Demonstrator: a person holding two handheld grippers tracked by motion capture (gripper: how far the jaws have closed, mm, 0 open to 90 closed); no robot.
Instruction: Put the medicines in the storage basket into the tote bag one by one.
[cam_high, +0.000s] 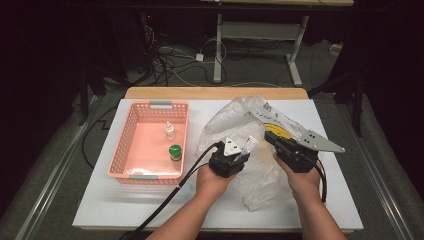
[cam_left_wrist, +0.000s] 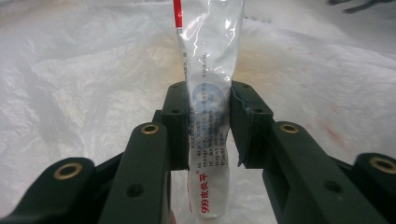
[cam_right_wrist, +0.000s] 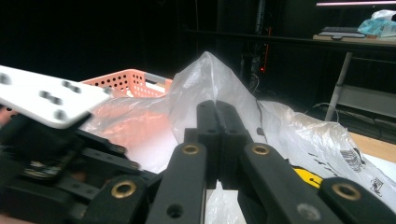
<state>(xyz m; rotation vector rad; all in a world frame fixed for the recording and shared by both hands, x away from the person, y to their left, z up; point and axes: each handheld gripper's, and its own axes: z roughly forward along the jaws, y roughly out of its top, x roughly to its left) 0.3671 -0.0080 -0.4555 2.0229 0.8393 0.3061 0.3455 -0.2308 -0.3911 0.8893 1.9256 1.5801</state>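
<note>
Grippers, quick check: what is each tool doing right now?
Left tool: closed on a white printed ointment tube with a red stripe.
Right tool: closed, pinching the clear crinkled plastic bag.

The high view looks forward and down from above the person's side of the table (cam_high: 125, 210), taking in its whole top, the pink basket (cam_high: 131, 145) at left and the floor behind. The left gripper view rides low and very close, looking along its own jaws at a white tube (cam_left_wrist: 210, 93) against the clear plastic bag (cam_left_wrist: 70, 79). The right gripper view sits near table level, facing across the bag (cam_right_wrist: 210, 79) toward the basket (cam_right_wrist: 130, 80) and the dark room beyond. All three views share the bag (cam_high: 235, 120); the high and right gripper views also share the basket.
</note>
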